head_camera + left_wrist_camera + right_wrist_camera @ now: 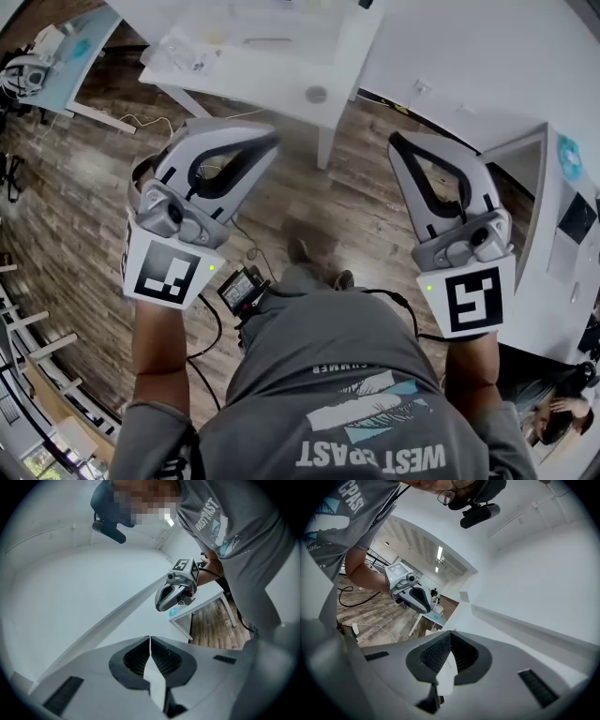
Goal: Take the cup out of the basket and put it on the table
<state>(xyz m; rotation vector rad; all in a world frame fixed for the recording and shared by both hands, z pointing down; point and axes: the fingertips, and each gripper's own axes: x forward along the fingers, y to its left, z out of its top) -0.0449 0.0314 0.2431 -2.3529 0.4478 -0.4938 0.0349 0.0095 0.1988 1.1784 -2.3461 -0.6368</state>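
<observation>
The task looks unstarted: left gripper (150,639) and right gripper (451,633) both hang pinched together and empty over the wooden floor (84,187), short of the white table (281,89)'s near edge, with no cup or basket in sight.

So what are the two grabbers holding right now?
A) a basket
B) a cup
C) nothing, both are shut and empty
C: the left gripper has its jaws pressed together with nothing between them, and the right gripper looks the same.
</observation>
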